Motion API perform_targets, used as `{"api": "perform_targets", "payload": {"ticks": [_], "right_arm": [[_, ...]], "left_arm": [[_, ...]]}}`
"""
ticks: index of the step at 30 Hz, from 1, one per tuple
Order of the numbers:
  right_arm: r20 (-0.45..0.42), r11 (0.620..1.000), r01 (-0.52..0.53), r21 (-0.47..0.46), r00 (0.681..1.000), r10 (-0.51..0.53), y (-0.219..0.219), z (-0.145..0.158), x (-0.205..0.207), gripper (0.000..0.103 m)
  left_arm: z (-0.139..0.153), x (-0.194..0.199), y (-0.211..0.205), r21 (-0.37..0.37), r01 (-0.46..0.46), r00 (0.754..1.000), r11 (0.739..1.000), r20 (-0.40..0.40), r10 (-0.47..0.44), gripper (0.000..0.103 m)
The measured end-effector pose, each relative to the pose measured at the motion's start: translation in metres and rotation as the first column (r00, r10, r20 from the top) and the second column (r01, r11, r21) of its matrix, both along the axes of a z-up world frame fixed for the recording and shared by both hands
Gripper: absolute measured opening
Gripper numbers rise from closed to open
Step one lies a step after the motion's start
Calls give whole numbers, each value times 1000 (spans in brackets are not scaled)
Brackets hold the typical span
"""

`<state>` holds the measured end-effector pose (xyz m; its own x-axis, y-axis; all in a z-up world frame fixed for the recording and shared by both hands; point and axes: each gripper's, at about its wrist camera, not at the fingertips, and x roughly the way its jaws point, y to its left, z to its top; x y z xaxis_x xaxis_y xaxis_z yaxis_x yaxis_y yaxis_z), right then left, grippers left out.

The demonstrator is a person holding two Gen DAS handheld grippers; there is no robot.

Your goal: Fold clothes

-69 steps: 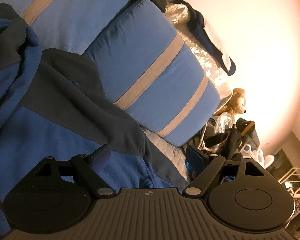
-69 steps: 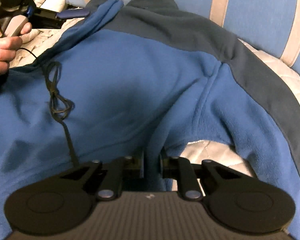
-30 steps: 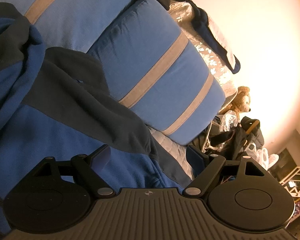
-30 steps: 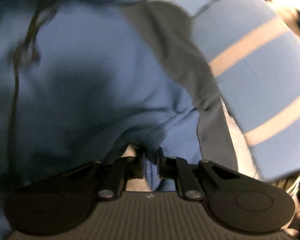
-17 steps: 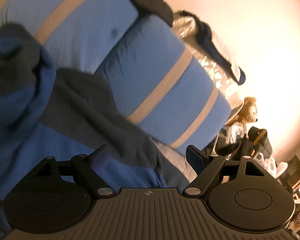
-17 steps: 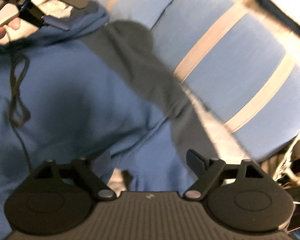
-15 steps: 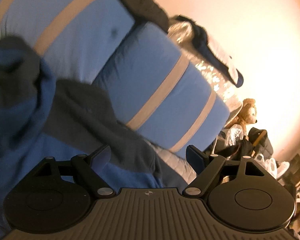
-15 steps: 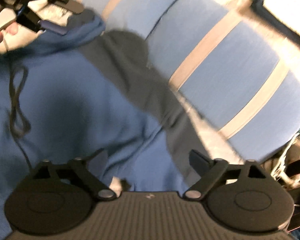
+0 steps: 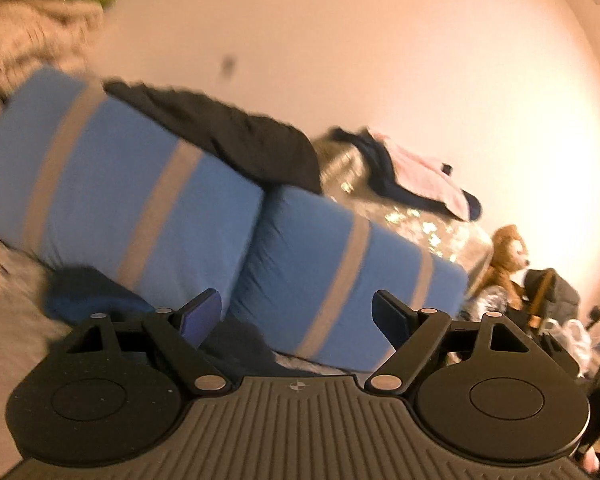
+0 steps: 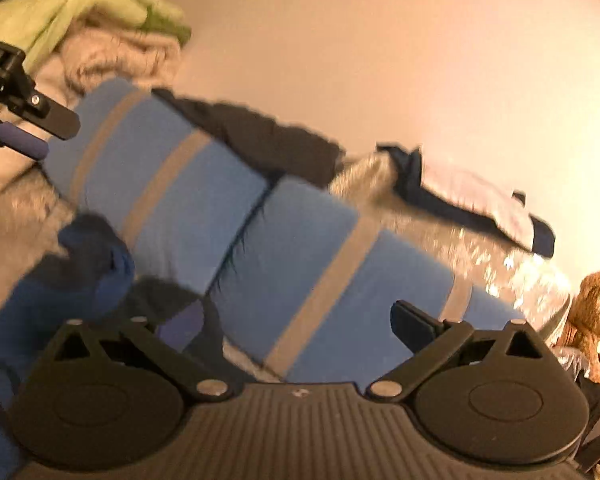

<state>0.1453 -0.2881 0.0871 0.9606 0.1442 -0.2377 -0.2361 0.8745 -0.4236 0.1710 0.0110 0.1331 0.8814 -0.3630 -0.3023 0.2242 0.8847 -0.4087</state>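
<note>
the left gripper [image 9: 296, 316] stands wide with nothing between its fingers. the right gripper [image 10: 296, 324] is opening its jaws wide and they hold nothing. the blue fleece [image 10: 80, 280] lies low on the bed, at about 9 o'clock in the right wrist view, beside the left pad; in the left wrist view it [image 9: 88, 300] shows at 8 o'clock, partly hidden behind the gripper. behind it two blue pillows [image 9: 148, 200] with grey stripes lie side by side, with a black garment [image 9: 236, 140] on top. a teddy bear [image 10: 588, 312] sits at 3 o'clock. a green cloth [image 10: 92, 4] lies at 11 o'clock on a beige pile. both views are blurred.
</note>
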Motion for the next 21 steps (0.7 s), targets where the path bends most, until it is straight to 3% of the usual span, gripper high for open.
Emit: {"api": "perform_targets", "payload": {"ticks": [6,13,16,19,21], "right_arm": [[-40,991,64,115,997,-59,29,-24,16,103],[-65,949,243,203,970,-234,53,-100,46,103],[-66,931,292,221,956,-284,53,-134,58,103],[-113,926,329,184,943,-313,50,-150,67,103],[-81,924,338,179,941,-329,48,-151,63,103]], "left_arm": [[-11,6,26,60,-75,997,995,-30,76,85],[-54,36,44,112,-105,991,988,-72,113,85],[-78,51,52,108,-101,989,989,-93,111,85],[-99,69,54,79,-81,988,994,-124,90,84],[-109,82,53,57,-65,988,996,-138,72,84]]}}
